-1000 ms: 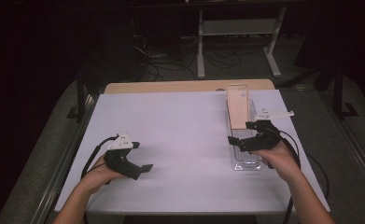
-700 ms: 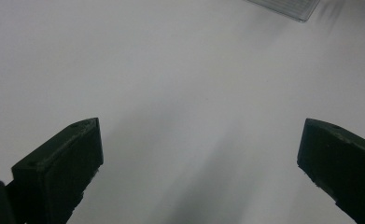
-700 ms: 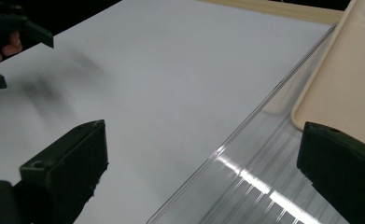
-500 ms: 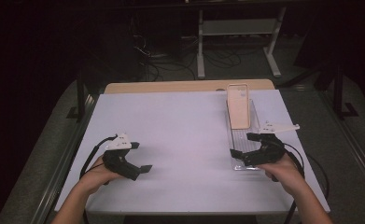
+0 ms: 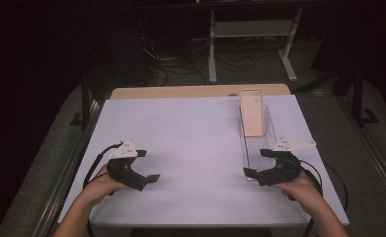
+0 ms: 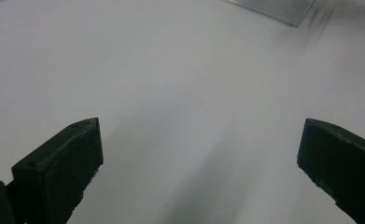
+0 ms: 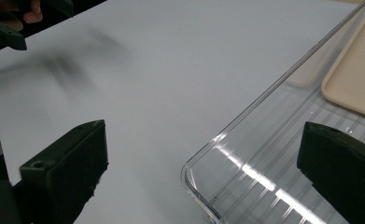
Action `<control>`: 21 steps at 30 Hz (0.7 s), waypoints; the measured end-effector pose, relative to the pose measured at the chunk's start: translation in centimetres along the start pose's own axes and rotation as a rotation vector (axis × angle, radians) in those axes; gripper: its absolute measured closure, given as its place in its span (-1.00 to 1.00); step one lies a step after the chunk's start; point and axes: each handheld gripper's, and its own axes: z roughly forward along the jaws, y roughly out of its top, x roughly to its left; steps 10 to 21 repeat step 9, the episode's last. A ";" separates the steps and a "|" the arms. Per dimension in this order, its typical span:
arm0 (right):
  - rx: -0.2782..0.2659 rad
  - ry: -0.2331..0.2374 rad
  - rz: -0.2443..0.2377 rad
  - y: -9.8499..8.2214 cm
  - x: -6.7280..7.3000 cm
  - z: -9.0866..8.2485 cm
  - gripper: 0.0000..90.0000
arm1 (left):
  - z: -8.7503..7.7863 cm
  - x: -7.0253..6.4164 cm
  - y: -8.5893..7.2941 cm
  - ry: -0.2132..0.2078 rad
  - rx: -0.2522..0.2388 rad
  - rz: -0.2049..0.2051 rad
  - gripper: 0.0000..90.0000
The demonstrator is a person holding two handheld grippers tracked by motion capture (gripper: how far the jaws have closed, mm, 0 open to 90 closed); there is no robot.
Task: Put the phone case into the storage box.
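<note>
Lighting: the white tabletop (image 5: 195,143) is evenly and brightly lit from above, while the floor and background beyond its far edge are dim to near black. Soft, short shadows lie under both grippers near the tabletop's near edge. In the right gripper view, bright glare streaks run along the ribbed floor and curved rim of the clear tray (image 7: 264,154). A diffuse grey shadow, smeared by blur, shows toward that view's upper left. In the left gripper view, the tabletop reads flat and slightly soft; the jaws are dark, with little surface detail.
</note>
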 end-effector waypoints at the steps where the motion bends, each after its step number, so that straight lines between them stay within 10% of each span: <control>1: -0.003 0.004 0.002 0.0 0.0 0.0 -0.97 | 0.0 0.0 0.0 -0.001 0.000 0.000 -1.00; 21: 0.006 0.001 -0.005 0.0 0.1 0.0 -0.97 | 0.1 -0.1 -0.2 -0.002 0.000 0.003 -1.00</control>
